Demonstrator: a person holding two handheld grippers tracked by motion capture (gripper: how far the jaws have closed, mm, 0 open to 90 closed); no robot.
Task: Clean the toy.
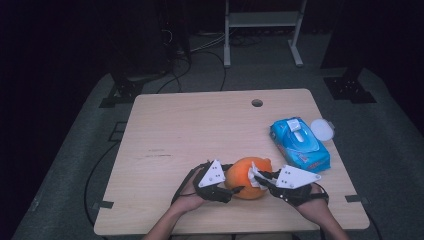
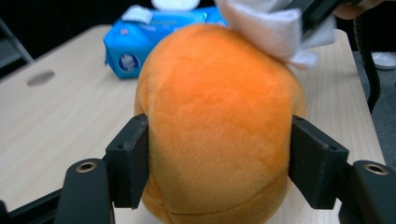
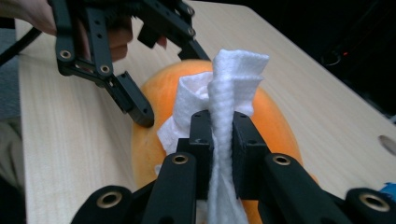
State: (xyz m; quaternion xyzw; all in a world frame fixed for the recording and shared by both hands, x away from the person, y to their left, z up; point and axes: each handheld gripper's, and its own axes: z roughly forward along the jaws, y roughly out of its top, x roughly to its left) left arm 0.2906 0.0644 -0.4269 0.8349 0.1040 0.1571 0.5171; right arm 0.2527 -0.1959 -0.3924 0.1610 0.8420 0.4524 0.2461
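Near the table's front edge: orange plush toy (image 1: 248,178) clamped, wipe pressed on top.

Your left gripper (image 2: 219,161) grasps the toy, both pads against its sides. Your right gripper (image 3: 223,140) is clenched on a white wipe (image 3: 233,79) touching the toy's top. Toy's underside is cut off in the left gripper view. Blue wipes pack (image 1: 299,144) lies well apart.

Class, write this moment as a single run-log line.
left gripper: shut on orange plush toy | right gripper: shut on white wipe, against toy | wipe pack: behind on table
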